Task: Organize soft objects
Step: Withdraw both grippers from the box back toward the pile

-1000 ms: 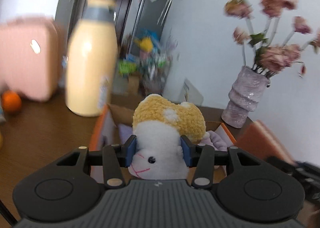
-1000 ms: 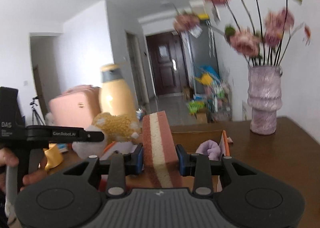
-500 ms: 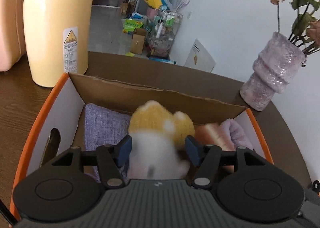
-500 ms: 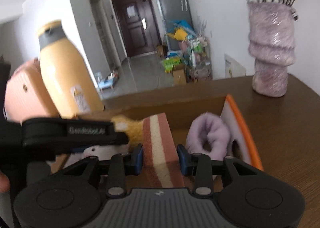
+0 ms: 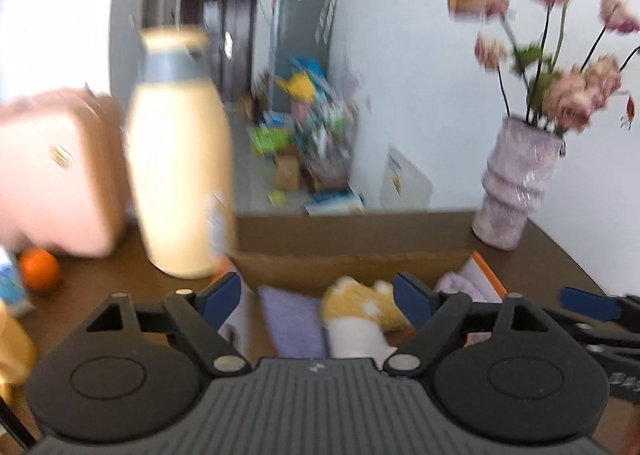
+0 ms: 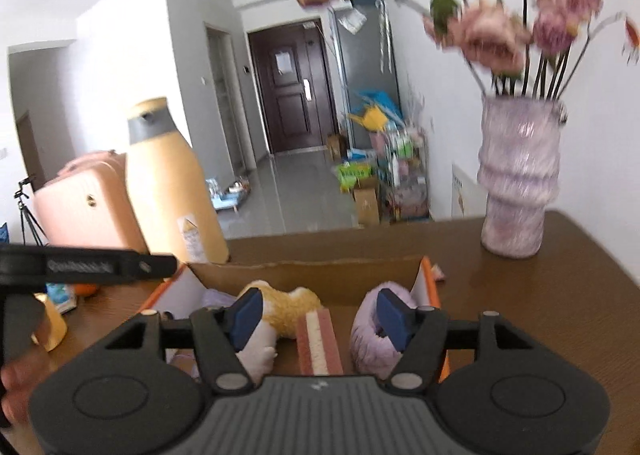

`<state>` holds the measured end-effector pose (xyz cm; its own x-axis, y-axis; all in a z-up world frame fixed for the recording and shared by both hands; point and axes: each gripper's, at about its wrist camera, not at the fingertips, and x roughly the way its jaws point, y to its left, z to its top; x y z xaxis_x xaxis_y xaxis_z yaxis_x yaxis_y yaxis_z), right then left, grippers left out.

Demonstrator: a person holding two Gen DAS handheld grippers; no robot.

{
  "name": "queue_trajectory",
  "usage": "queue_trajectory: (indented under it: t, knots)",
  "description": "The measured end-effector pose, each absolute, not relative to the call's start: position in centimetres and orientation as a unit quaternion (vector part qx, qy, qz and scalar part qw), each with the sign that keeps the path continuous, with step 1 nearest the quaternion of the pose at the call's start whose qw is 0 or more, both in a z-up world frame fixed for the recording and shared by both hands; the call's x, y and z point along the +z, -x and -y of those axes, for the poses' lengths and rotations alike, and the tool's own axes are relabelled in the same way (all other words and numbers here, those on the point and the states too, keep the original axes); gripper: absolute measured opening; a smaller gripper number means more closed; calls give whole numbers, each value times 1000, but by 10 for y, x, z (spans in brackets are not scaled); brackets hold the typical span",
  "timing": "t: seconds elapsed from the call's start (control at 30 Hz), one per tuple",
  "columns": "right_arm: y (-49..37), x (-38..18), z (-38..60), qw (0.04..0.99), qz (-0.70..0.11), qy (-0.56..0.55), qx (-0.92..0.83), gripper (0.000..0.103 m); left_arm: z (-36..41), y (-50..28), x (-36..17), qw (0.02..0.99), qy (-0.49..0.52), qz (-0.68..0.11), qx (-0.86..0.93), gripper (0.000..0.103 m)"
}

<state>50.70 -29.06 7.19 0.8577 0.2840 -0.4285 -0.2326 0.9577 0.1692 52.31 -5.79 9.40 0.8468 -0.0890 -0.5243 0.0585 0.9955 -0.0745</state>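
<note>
Plush toy (image 5: 360,315) and striped sponge (image 6: 319,339) lying in box (image 6: 304,275) at lower centre (both released). Left gripper (image 5: 316,295) and right gripper (image 6: 318,315) jaws opening, touching nothing; best withdrawn upward, clear of walls.

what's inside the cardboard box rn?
Inside the box: plush toy, striped sponge, fluffy purple slipper, purple cloth. Anything underneath them is covered.

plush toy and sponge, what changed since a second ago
Both were let go into the box. The left claw, shut on the plush toy a second ago, is opening, and the toy lies below it. The right claw is opening off the striped sponge. Bottle, vase and purple slipper stayed put.
</note>
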Motion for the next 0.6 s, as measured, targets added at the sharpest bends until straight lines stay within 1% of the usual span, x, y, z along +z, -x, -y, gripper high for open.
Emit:
queue_trajectory:
  t: [0.03,0.1,0.2,0.23,0.3,0.47,0.6]
  knots:
    - [-497,77,292,964,-221,-54,139,66,54,-513,101,965,22,-260,-30,89]
    - [-475,89,293,967,-204,-49,148,71,45,-491,114,972,13,-236,-12,90]
    - [-436,106,294,968,-179,-37,172,74,35,-463,130,976,-2,-217,5,90]
    - [-420,111,293,968,-168,-36,185,76,32,-454,135,978,-5,-210,11,92]
    - [-386,118,290,966,-149,-33,209,83,26,-434,145,981,-9,-194,13,95]
    - [-311,121,282,962,-113,-8,247,87,21,-383,155,987,-30,-158,4,100]
    - [-261,113,281,957,-103,-4,270,88,15,-342,144,988,-46,-140,-38,101]
